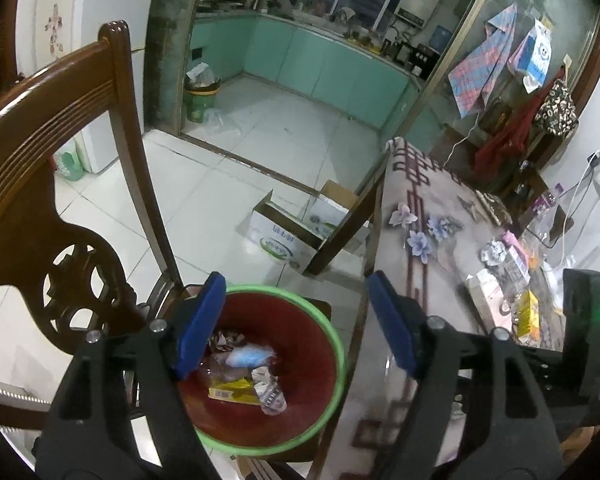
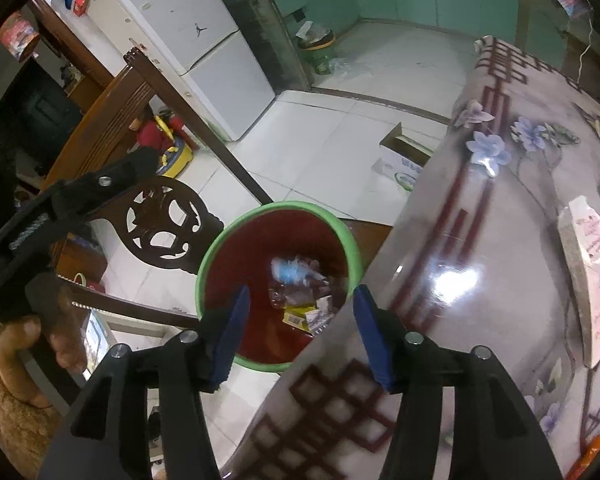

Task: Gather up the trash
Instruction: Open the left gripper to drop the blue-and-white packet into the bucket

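Observation:
A red bin with a green rim (image 1: 336,344) stands on the floor beside the table and holds several pieces of trash: a blue-white wrapper (image 1: 246,358), a yellow packet (image 1: 232,392) and crumpled plastic. It also shows in the right wrist view (image 2: 284,208). My left gripper (image 1: 296,328) is open and empty above the bin. My right gripper (image 2: 300,332) is open and empty over the bin's near rim and the table edge. On the table lie crumpled foil (image 1: 494,254), a yellow box (image 1: 528,314) and a torn carton (image 2: 588,256).
A wooden chair (image 1: 52,184) stands left of the bin. The flower-patterned table (image 1: 416,240) is at the right. An open cardboard box (image 1: 284,236) sits on the tiled floor. A green bin (image 1: 200,100) and a fridge (image 2: 204,48) stand further back.

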A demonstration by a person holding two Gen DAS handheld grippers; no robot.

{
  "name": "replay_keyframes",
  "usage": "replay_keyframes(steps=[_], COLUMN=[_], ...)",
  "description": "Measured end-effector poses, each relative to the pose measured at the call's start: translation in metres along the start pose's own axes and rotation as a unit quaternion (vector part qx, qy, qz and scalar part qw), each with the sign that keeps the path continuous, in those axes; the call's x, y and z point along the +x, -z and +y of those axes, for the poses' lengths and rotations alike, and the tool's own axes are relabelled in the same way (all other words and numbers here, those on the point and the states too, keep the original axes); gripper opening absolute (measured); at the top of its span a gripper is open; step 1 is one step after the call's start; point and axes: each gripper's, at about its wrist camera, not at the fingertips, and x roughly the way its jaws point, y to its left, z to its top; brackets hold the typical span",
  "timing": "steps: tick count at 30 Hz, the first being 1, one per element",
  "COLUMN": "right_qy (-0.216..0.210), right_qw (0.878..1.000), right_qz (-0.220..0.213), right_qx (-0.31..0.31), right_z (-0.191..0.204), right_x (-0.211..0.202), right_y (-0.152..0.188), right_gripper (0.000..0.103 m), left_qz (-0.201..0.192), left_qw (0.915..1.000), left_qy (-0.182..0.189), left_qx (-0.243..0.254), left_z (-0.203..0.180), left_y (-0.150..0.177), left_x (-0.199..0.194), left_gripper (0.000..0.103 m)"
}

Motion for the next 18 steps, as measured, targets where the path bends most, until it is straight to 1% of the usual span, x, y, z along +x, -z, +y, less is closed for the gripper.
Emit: replay_keyframes(steps=[1,6,9,14,18], right_qy=[0.002,0.007,0.006,0.006,0.011], right_qw=[1.000,1.000,1.000,1.000,0.999], right_qz=[0.000,0.002,-0.002,-0.020,-0.031], right_qx=[0.000,0.006,0.009,0.015,0.030], right_z=[-0.001,-0.003,-0.001,-0.002,-0.011], right_x=[-0.001,-0.008,-0.014,-0.030,-0.045], right_y=[0.001,0.012,0.018,0.028,0.039], right_gripper=[0.059,0.059,0.059,0.060,0.061], left_qz=[-0.002,-0.002,-0.001,-0.003,0.002], left_qw=[1.0000,1.0000,0.9999,0.9998,0.9990], left_qy=[0.000,-0.002,0.005,0.013,0.031], left_qx=[-0.001,-0.005,-0.009,0.017,0.031], left_z=[-0.001,-0.003,-0.008,-0.028,-0.046], left_y=[0.003,0.017,0.025,0.038,0.047], left_x=[-0.004,-0.021,-0.031,-0.045,-0.051], left_gripper=[0.074,0.077,0.080,0.081,0.081])
